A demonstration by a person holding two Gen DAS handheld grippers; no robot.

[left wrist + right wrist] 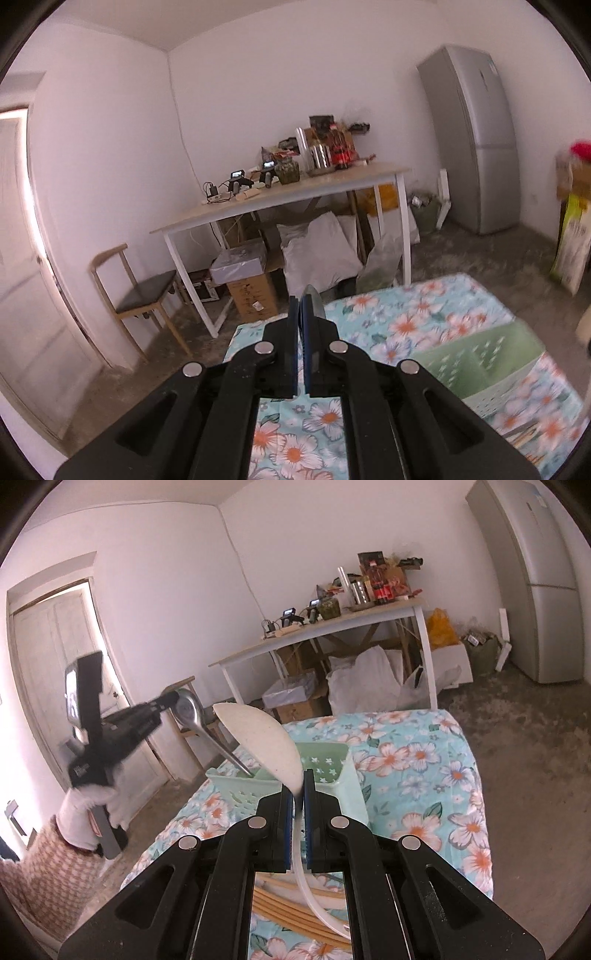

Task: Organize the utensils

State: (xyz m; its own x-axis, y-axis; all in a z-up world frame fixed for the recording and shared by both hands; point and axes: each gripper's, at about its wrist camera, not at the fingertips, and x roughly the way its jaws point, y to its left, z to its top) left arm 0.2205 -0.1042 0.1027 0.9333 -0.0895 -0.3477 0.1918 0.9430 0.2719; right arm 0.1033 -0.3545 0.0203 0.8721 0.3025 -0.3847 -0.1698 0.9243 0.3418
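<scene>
Flowered cloth (424, 760) covers the work table, and a green utensil basket (332, 760) stands on it. The right gripper (298, 794) is clamped on the neck of a white rice paddle (258, 738), blade up, just above the basket. The left gripper (168, 701), seen from the right wrist, pinches the bowl of a metal spoon (188, 709) whose handle reaches down into the basket. Both tools are near the same opening, so I think they may knock together, or the smooth spoon may slip from the narrow grip. Chopsticks (280, 897) lie below, waiting.
</scene>
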